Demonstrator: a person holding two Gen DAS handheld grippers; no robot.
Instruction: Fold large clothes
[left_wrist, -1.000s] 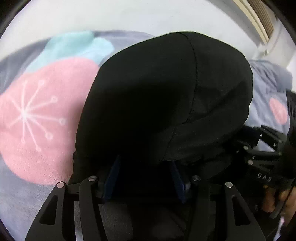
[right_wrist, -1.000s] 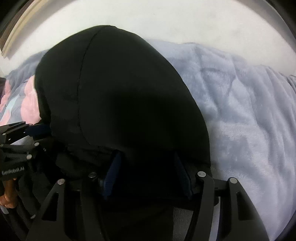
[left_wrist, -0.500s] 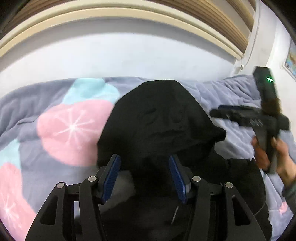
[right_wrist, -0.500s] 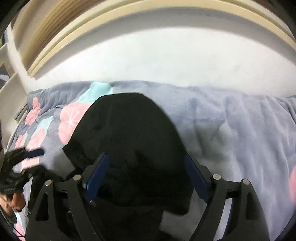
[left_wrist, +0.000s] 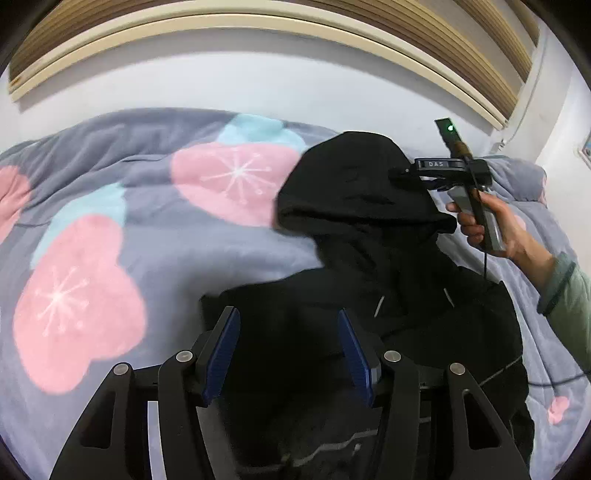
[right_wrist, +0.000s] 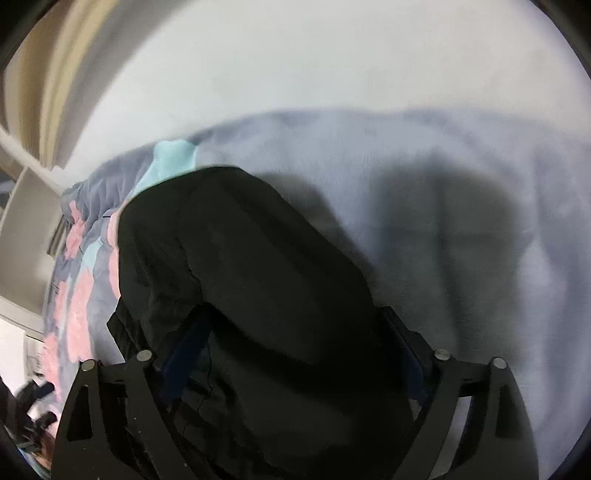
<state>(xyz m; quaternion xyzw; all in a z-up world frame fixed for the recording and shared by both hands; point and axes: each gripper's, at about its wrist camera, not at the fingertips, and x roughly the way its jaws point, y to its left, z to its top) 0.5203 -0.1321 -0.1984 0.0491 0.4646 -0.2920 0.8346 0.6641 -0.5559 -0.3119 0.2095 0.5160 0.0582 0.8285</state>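
A black hooded jacket (left_wrist: 369, 295) lies on the blanket-covered bed (left_wrist: 110, 221), its hood (left_wrist: 351, 192) towards the wall. My left gripper (left_wrist: 288, 343) is open above the jacket's body, holding nothing. In the left wrist view my right gripper (left_wrist: 402, 173) reaches the hood's right side. In the right wrist view the hood (right_wrist: 258, 277) fills the space between the wide-apart fingers of my right gripper (right_wrist: 295, 343); whether they pinch the cloth is hidden.
The bed carries a grey fleece blanket with pink and teal flowers (left_wrist: 236, 181). A white wall (left_wrist: 258, 81) and a wooden headboard trim (left_wrist: 332, 26) stand behind it. White shelving (right_wrist: 26, 229) stands to the left in the right wrist view.
Both grippers let go of the hood and pulled back and up. The hood now lies on the bed. My right gripper has since moved back to the hood's right side.
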